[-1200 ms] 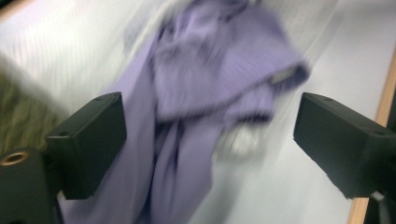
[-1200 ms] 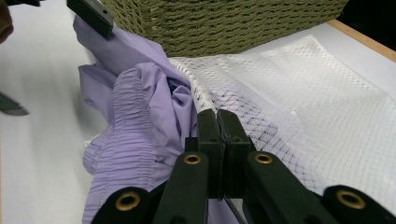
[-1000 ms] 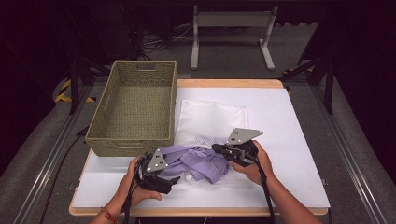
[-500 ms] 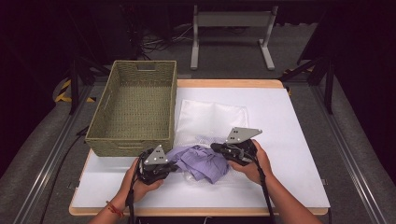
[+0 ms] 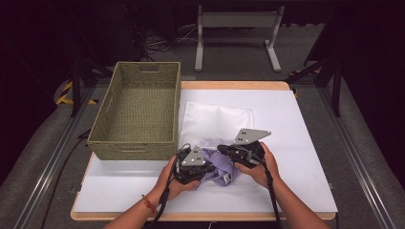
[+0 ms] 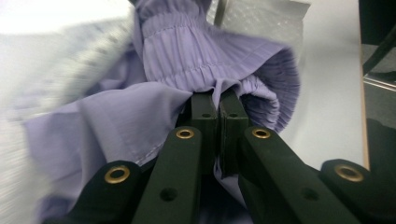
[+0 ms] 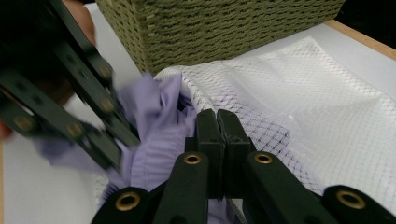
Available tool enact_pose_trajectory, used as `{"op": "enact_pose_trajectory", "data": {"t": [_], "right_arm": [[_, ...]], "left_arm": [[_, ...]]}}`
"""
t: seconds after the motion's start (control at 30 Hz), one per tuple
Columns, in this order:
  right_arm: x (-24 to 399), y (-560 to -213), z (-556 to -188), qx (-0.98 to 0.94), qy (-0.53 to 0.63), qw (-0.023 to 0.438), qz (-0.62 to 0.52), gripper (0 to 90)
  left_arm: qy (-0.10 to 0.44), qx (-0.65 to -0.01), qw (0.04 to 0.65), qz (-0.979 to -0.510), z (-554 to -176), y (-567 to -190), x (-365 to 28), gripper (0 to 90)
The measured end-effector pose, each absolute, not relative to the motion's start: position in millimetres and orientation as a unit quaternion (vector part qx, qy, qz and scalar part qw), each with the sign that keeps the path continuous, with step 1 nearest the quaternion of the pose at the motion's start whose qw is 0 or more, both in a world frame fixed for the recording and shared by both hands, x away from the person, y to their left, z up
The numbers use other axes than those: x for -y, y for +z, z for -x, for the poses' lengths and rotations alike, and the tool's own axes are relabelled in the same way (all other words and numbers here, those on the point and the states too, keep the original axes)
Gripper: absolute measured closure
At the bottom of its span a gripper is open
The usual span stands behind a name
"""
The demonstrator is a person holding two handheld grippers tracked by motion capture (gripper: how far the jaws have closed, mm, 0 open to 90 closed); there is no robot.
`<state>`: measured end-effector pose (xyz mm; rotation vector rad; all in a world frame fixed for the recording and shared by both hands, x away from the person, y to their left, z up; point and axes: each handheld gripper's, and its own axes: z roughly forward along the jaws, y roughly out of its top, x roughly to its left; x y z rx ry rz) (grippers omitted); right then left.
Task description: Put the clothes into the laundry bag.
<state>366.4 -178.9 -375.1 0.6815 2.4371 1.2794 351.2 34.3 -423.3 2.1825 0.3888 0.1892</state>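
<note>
Jaws clenched on lilac garment (image 5: pixel 217 168), both grippers.
Left gripper (image 5: pixel 197 167) pinching elastic hem; right gripper (image 5: pixel 228 151) at 1 o'clock, nearer mesh bag (image 5: pixel 217 118) mouth at 12.

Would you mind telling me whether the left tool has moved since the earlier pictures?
Yes. In the high view, the left tool has shifted rightward, away from the wicker basket's near corner and closer to the right tool, now clamped on the lilac garment.
</note>
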Motion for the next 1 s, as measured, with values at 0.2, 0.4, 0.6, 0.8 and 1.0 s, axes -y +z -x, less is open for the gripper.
{"op": "enact_pose_trajectory", "data": {"t": [0.2,0.4,0.6,0.8,1.0], "right_arm": [[179.8,-370.7,-364.2,-0.846,0.454,0.148,-0.236,89.2],[177.6,-368.8,-361.3,-0.848,0.458,0.138,-0.229,89.2],[177.5,-370.3,-361.8,-0.85,0.454,0.138,-0.231,89.2],[177.9,-375.0,-363.2,-0.854,0.442,0.148,-0.23,89.2],[185.0,-378.1,-367.5,-0.851,0.441,0.151,-0.241,89.2]], "left_arm": [[0.103,-0.197,0.423,-0.879,-367.0,-434.8,-19.2,87.8],[0.147,-0.247,0.414,-0.864,-376.7,-435.0,-11.8,88.2],[0.167,-0.281,0.437,-0.838,-387.5,-434.2,-16.4,88.3],[0.146,-0.256,0.461,-0.837,-390.2,-434.8,-27.5,86.8],[0.144,-0.218,0.465,-0.846,-377.7,-422.5,-34.8,59.0]]}}
